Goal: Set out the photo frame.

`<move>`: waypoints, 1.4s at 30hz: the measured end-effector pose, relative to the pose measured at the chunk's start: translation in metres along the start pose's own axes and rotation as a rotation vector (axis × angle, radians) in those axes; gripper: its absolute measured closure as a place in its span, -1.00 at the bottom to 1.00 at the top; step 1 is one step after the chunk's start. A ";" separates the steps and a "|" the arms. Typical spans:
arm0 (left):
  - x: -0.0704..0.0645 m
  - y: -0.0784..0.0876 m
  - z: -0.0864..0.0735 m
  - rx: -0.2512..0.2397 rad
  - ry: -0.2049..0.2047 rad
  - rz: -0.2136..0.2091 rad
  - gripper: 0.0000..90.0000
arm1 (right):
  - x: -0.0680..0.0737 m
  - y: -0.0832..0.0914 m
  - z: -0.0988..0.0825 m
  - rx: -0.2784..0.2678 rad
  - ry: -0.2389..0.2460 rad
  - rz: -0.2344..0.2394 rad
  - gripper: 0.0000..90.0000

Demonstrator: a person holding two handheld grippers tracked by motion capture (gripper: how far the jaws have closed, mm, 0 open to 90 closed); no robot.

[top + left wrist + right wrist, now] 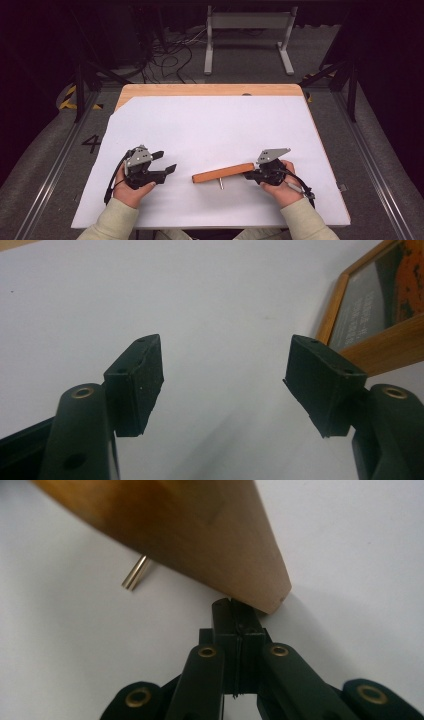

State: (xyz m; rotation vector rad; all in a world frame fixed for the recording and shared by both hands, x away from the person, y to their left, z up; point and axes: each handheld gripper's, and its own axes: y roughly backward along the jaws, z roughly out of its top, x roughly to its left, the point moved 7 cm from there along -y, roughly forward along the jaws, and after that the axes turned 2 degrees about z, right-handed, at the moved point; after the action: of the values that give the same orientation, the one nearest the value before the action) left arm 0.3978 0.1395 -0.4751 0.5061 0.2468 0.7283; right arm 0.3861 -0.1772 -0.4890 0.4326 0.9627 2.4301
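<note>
Here, my right gripper (252,173) sat with its jaws pressed together, tips touching the near end of the wooden frame (223,173), which lay on edge on the white sheet (210,125). My left gripper (167,162) rested well apart, its jaws spread wide around nothing.

The high view looks forward and down from above the person's side, taking in the whole bench (210,90). The left gripper view sits low and close, facing along its jaws over the white sheet (210,300). The right gripper view sits closer still, facing the wooden bar (200,535). All three share sheet and bar.
</note>
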 end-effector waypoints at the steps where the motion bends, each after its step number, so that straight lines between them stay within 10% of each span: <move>1: 0.000 0.000 0.000 -0.001 -0.003 0.002 -0.29 | -0.003 -0.002 0.003 -0.003 -0.006 -0.004 1.00; 31: 0.006 0.022 -0.018 0.017 0.001 0.040 -0.29 | -0.043 -0.040 0.060 -0.045 -0.037 -0.023 1.00; 42: -0.014 0.013 -0.012 0.042 -0.047 -0.076 0.78 | -0.047 -0.009 0.052 -0.046 -0.006 -0.152 1.00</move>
State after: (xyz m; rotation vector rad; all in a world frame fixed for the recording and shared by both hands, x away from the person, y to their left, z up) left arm 0.3756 0.1425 -0.4777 0.5502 0.2367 0.6378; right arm 0.4518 -0.1690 -0.4641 0.3379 0.9019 2.3076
